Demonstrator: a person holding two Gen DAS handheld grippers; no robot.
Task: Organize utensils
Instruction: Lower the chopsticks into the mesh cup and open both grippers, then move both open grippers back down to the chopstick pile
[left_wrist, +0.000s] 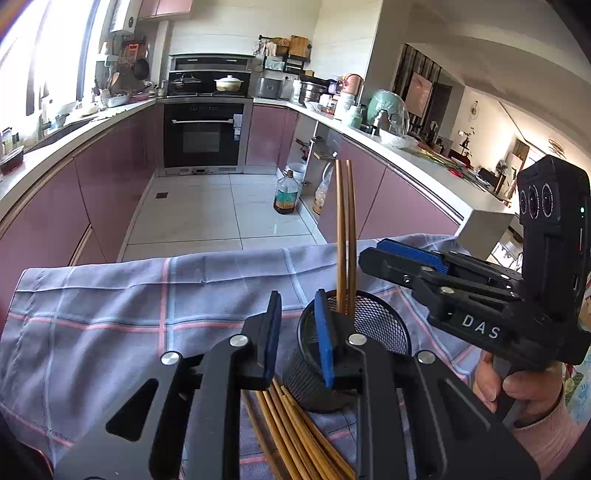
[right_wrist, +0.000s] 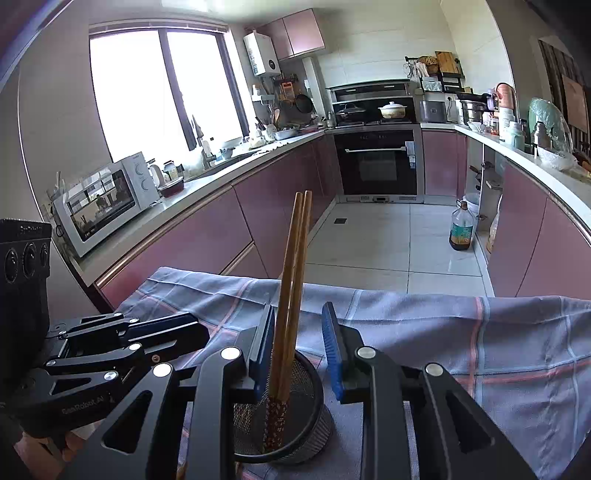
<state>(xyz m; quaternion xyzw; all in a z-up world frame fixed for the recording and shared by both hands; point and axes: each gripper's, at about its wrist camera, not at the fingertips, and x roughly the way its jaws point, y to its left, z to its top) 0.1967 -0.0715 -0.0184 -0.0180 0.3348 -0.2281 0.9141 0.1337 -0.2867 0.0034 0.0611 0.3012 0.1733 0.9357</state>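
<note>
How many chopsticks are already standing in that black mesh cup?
2. Both brown wooden chopsticks stand side by side in the round black mesh cup on the checked cloth. More lie loose in a pile beside the cup; some may be hidden under the left gripper.

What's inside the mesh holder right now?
Two chopsticks stand in the mesh holder, leaning on its rim. Their patterned ends reach the bottom; the bottom beyond them is hidden.

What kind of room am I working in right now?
A home kitchen, by the look of it: a built-in oven under a hob with pots, a microwave on the long counter, and pink base cabinets along both sides. The work surface is a checked cloth.
</note>
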